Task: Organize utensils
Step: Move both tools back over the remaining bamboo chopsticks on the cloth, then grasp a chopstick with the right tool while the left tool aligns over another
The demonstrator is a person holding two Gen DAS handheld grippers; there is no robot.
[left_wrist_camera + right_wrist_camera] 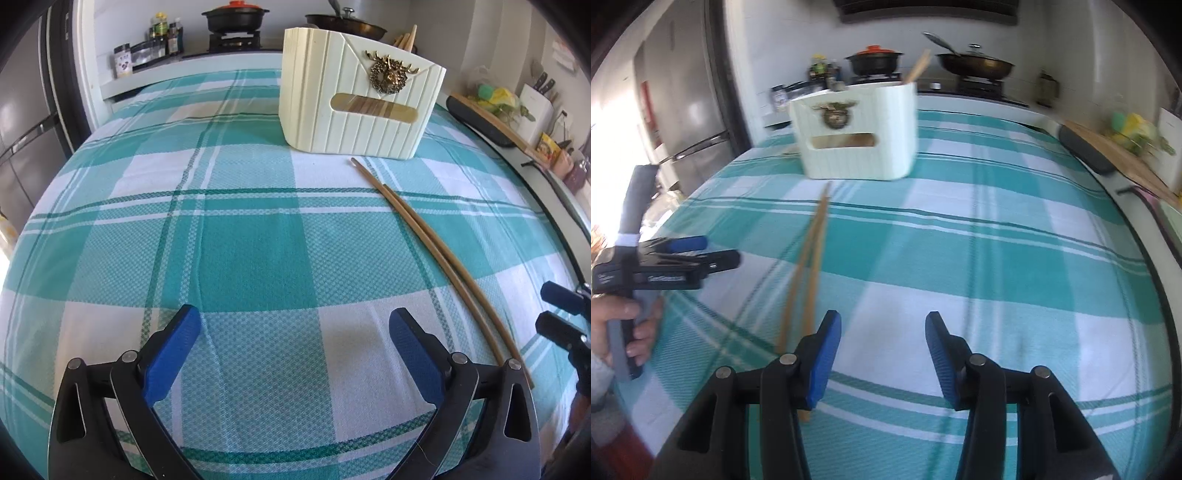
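A cream ribbed utensil holder [354,99] with a gold deer emblem stands on the teal checked tablecloth [236,236]; wooden sticks poke from its top. Two wooden chopsticks [436,251] lie side by side on the cloth in front of it, running toward the near right. My left gripper [295,339] is open and empty, left of the chopsticks. My right gripper [882,354] is open and empty, just right of the chopsticks [809,280], whose near ends pass under its left finger. The holder [857,133] shows ahead. The left gripper [701,254] also shows at the left of the right wrist view.
A stove with a black pot [232,18] and a wok [347,22] stands behind the table. Condiment jars [147,51] line the back left. A cutting board [491,118] and a knife block [535,103] are at the right. A fridge [687,122] is left.
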